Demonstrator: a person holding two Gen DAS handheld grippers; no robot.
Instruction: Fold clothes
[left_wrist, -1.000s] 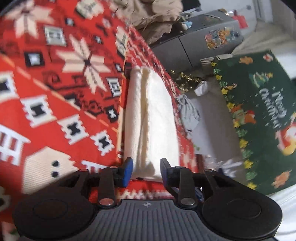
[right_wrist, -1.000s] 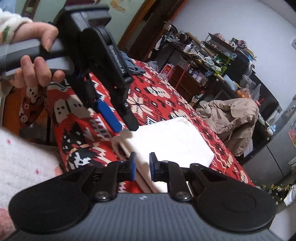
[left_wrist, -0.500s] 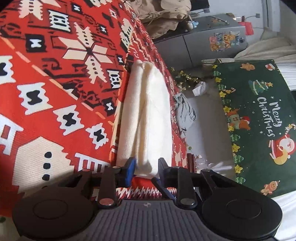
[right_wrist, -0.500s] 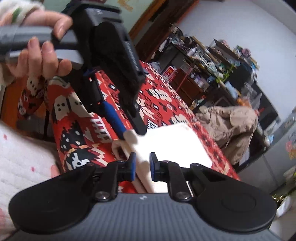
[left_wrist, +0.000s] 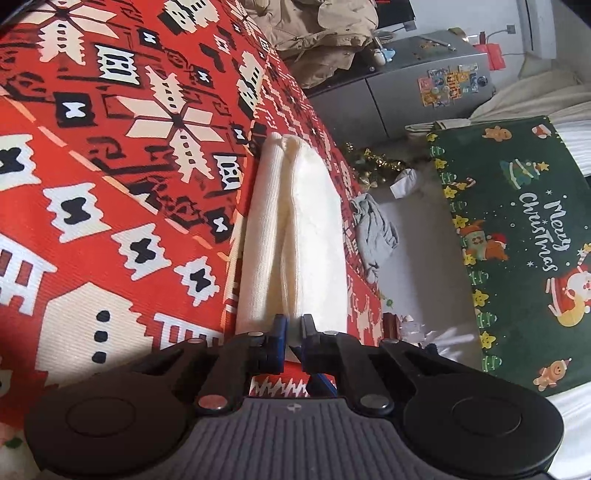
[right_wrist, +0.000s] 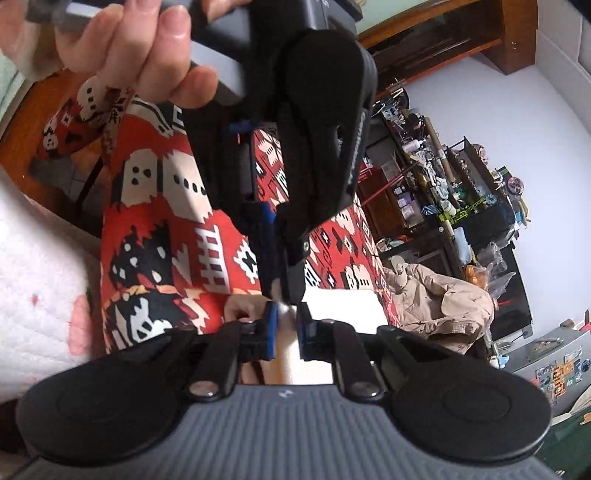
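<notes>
My left gripper (left_wrist: 292, 328) is clamped on the near edge of the folded cream garment (left_wrist: 295, 229), its blue pads pinching the fabric between them. My right gripper (right_wrist: 284, 321) has its pads nearly together with a bit of the same pale cloth between them, so it looks clamped on that corner too. Straight ahead of the left gripper the garment runs away in a long doubled fold over the red patterned tablecloth (left_wrist: 110, 184). Above the right gripper, a hand (right_wrist: 140, 51) holds the other tool. Further off lies a beige jacket (right_wrist: 443, 295).
</notes>
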